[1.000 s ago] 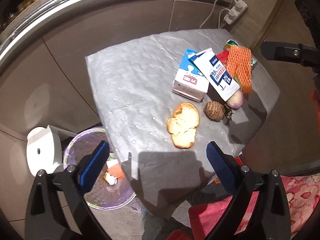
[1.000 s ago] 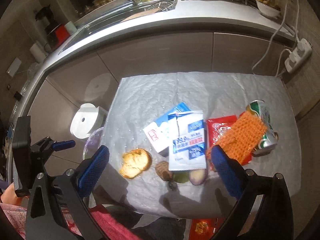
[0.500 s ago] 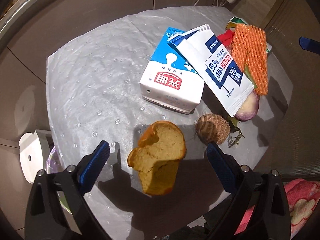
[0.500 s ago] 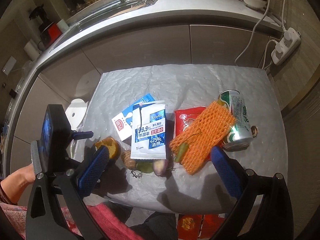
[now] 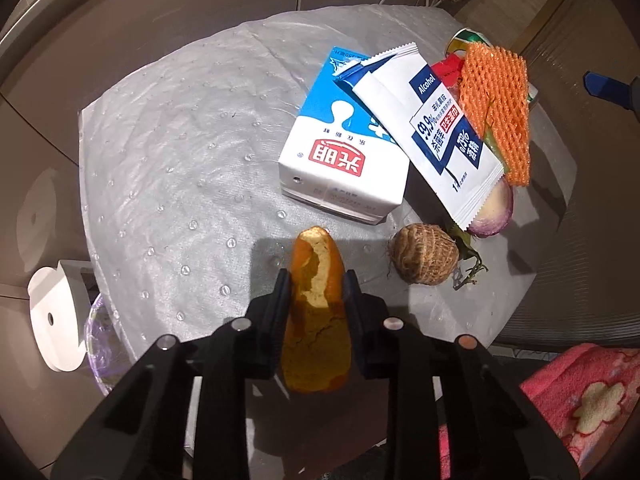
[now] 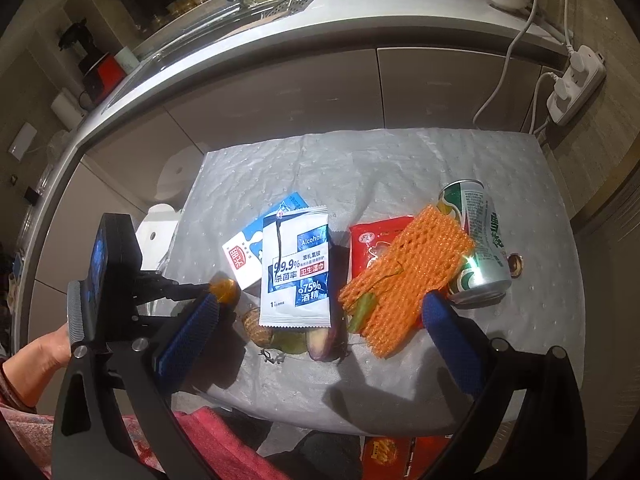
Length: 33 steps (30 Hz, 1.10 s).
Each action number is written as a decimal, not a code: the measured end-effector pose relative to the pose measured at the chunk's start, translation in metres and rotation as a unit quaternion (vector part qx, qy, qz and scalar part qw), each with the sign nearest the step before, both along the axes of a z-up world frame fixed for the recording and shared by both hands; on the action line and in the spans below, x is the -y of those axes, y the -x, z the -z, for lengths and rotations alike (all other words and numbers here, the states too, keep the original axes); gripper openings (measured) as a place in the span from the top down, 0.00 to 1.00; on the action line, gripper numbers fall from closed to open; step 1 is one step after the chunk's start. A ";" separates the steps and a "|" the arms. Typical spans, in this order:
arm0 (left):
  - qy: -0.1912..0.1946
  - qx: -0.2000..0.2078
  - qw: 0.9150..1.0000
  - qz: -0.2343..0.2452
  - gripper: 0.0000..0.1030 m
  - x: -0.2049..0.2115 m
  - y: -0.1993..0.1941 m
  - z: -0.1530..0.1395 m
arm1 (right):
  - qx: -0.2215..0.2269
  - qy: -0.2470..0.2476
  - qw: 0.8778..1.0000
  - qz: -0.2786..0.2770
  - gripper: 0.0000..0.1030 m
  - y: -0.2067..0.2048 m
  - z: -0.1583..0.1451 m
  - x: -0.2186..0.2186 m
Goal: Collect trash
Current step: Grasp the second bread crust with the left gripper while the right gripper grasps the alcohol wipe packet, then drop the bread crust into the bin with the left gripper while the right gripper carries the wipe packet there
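My left gripper [image 5: 314, 286] is shut on a piece of bread [image 5: 316, 312], squeezed on edge between the pads at the table's near side; the bread also shows in the right wrist view [image 6: 225, 291]. Beyond it lie a milk carton [image 5: 340, 160], a wet-wipe packet [image 5: 436, 132], an orange foam net [image 5: 500, 108], a taro root [image 5: 424, 254] and a purple onion piece [image 5: 496, 210]. My right gripper [image 6: 316, 340] is open and empty, above the near edge in front of the packet [image 6: 296, 268], net [image 6: 404, 276], red wrapper [image 6: 370, 246] and green can [image 6: 476, 240].
A grey padded sheet [image 5: 168, 152] covers the small table. A bin with a clear liner [image 5: 100, 344] and a white lid [image 5: 52, 316] stands on the floor at the left. Cabinets and a power strip [image 6: 576, 84] are behind. Pink cloth [image 5: 580, 396] lies near right.
My left gripper came down over the bread and closed on it, tipping it on edge. My right gripper moved slightly closer to the table and stayed open.
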<state>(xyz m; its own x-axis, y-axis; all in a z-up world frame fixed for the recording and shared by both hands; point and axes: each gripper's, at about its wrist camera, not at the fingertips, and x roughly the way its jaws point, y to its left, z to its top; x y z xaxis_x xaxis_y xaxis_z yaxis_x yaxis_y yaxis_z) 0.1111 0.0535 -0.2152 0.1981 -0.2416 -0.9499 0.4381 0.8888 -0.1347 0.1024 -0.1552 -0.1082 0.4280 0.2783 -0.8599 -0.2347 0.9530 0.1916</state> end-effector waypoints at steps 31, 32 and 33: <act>0.022 0.051 0.996 -0.064 0.86 -0.052 0.036 -0.069 | -0.090 0.041 0.994 -0.052 0.76 -0.047 0.101 -0.045; 0.022 0.052 0.996 -0.069 0.86 -0.055 0.039 -0.069 | -0.087 0.037 0.994 -0.051 0.82 -0.045 0.098 -0.043; 0.023 0.052 0.996 -0.075 0.86 -0.059 0.040 -0.070 | -0.085 0.033 0.995 -0.051 0.89 -0.042 0.094 -0.041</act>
<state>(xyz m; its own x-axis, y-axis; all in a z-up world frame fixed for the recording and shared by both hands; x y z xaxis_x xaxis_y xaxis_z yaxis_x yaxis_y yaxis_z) 0.0715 0.1126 -0.1453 0.3321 -0.2442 -0.9111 0.3155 0.9390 -0.1367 0.1445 -0.1142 -0.2022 0.2483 0.2535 -0.9349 -0.2997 0.9379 0.1748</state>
